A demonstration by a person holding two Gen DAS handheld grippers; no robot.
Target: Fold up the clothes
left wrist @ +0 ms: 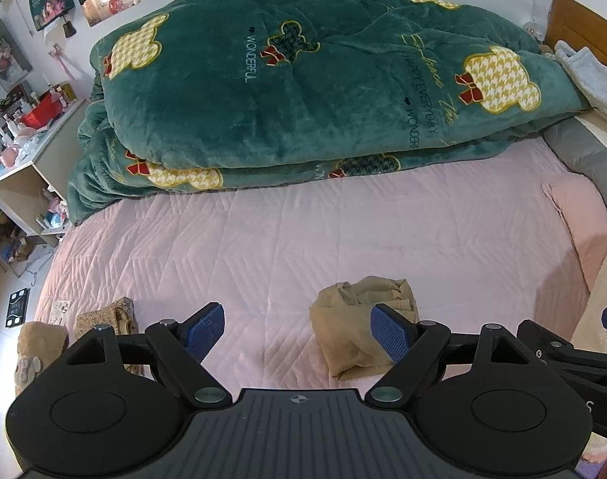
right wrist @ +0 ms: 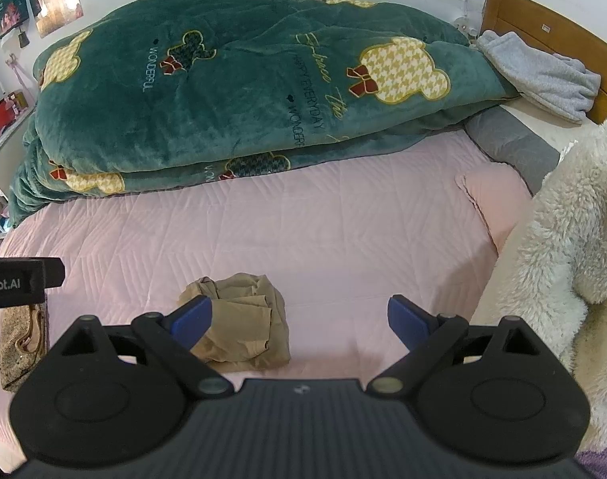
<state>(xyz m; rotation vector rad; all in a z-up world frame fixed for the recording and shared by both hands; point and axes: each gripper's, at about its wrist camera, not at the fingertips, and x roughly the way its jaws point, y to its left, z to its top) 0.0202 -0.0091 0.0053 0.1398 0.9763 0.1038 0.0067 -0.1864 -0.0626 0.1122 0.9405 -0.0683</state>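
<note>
A crumpled tan garment (left wrist: 355, 327) lies on the pink quilted bed sheet (left wrist: 303, 239) near the front edge. It also shows in the right wrist view (right wrist: 243, 319). My left gripper (left wrist: 297, 333) is open and empty, its right blue finger in front of the garment's right side. My right gripper (right wrist: 299, 319) is open and empty, its left finger over the garment's left edge. The right gripper also shows at the right edge of the left wrist view (left wrist: 563, 347).
A folded green blanket (left wrist: 303, 92) fills the back of the bed. A brown knitted item (left wrist: 108, 319) and a tan one (left wrist: 40, 343) lie at front left. A pink pillow (left wrist: 579, 215), a white fluffy toy (right wrist: 563, 239), grey clothing (right wrist: 543, 76) and a cluttered shelf (left wrist: 28, 151).
</note>
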